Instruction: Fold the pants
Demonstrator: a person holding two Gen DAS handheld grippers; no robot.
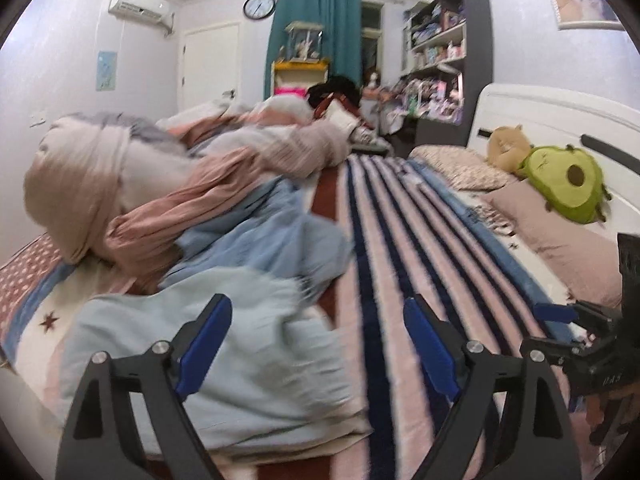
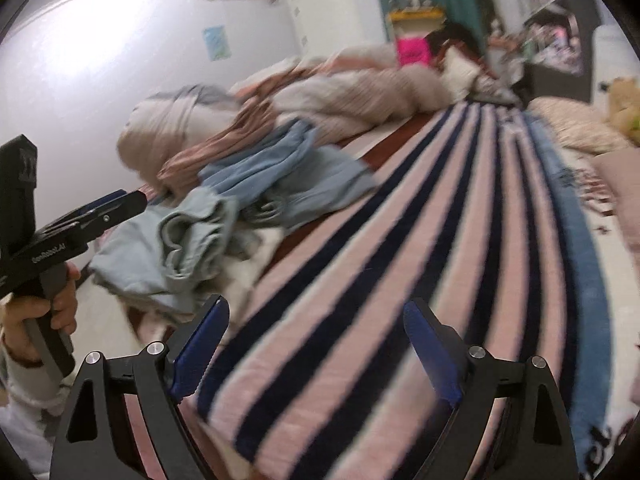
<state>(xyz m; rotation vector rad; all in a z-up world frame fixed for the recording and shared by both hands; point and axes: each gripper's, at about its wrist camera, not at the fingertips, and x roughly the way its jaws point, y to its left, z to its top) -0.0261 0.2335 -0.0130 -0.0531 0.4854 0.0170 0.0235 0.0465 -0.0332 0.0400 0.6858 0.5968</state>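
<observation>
A pale blue garment, apparently the pants, lies crumpled on the bed just beyond my left gripper. That gripper is open, hovers over the garment's right edge and has nothing between its pads. In the right wrist view the same bundle lies to the left, with a mid-blue garment behind it. My right gripper stands open and empty over the striped blanket. The left gripper shows at the left edge in a hand; the right gripper shows at the far right of the left wrist view.
A heap of pink and beige quilt fills the left and back of the bed. Pillows, an avocado plush and a white headboard stand on the right. A crowded shelf is behind.
</observation>
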